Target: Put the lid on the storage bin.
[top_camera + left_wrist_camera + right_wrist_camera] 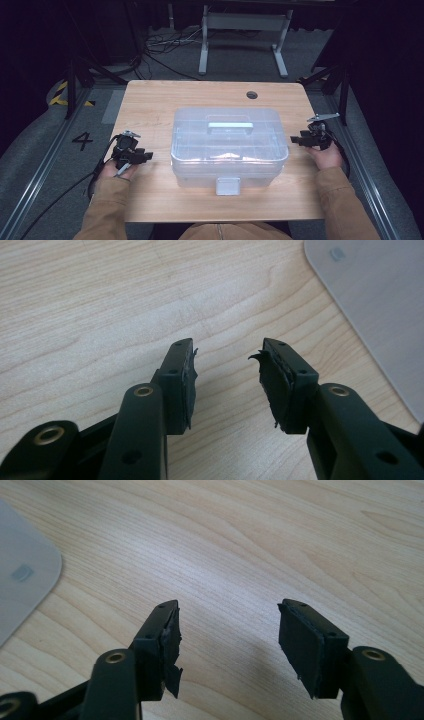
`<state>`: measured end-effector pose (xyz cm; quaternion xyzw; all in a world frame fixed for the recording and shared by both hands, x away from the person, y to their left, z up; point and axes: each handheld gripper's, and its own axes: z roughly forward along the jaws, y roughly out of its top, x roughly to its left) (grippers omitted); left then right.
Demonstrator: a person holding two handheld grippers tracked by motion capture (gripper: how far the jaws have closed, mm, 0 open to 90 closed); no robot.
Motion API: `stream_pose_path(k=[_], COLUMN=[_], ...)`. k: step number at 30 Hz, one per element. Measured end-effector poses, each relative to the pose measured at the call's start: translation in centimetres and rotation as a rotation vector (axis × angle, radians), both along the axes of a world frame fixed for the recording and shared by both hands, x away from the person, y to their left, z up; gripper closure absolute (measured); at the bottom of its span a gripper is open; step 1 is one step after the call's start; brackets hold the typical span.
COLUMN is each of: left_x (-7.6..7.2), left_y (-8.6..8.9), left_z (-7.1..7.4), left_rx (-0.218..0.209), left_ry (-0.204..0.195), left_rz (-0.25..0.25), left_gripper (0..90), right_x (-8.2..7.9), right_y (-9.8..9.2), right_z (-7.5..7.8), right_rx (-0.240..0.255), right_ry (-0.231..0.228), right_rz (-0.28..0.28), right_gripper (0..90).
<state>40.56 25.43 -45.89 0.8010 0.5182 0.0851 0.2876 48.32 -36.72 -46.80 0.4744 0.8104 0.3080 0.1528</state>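
Clear plastic storage box [229, 147] sits mid-frame in the high view, centred on the worktop [150, 105], lid on. Pale handle [230, 125] lies flat along the lid top; white latch [228, 185] on the near wall, looks closed. Contents: something pale and flat shows through the wall at lower centre, too blurred to identify. Inner dividers faintly visible.

Left gripper [145, 156] at lower left of the high view, just beside the box's left wall, not touching it. Its fingers [181, 382] are spread with bare wood grain between them; pad rubber is frayed at the edges. Box corner [372, 310] shows at upper right of the left gripper view.

Right gripper [296, 140] at right of the high view, close to the box's right wall; contact can't be resolved from above. Its fingers [308, 645] are spread too, nothing between them but wood. Box corner [25, 585] sits at the left edge of the right gripper view.

Person's hands and tan sleeves [107, 210] enter from the bottom edge, cables trailing off both sides.

Worktop: light wood, round cable grommet [251, 94] at upper right. Room: grey carpet, floor marking "4" [82, 141] at left, yellow-black hazard tape [61, 94] upper left, white desk frame [243, 35] and loose cables at top, dark surround.
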Motion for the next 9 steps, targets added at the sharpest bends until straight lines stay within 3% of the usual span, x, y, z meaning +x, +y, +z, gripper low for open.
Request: stream_pose_path(k=[9], left_x=[0.13], left_y=[0.12], left_z=[0.0], left_rx=[0.001], left_ry=[-0.006], left_rz=[0.01], left_gripper=[56.1], right_x=[-0.11], right_y=[0.16], right_z=[-0.04], right_rx=[-0.016], right_ry=[-0.022], right_rz=[-0.001], right_gripper=[41.2])
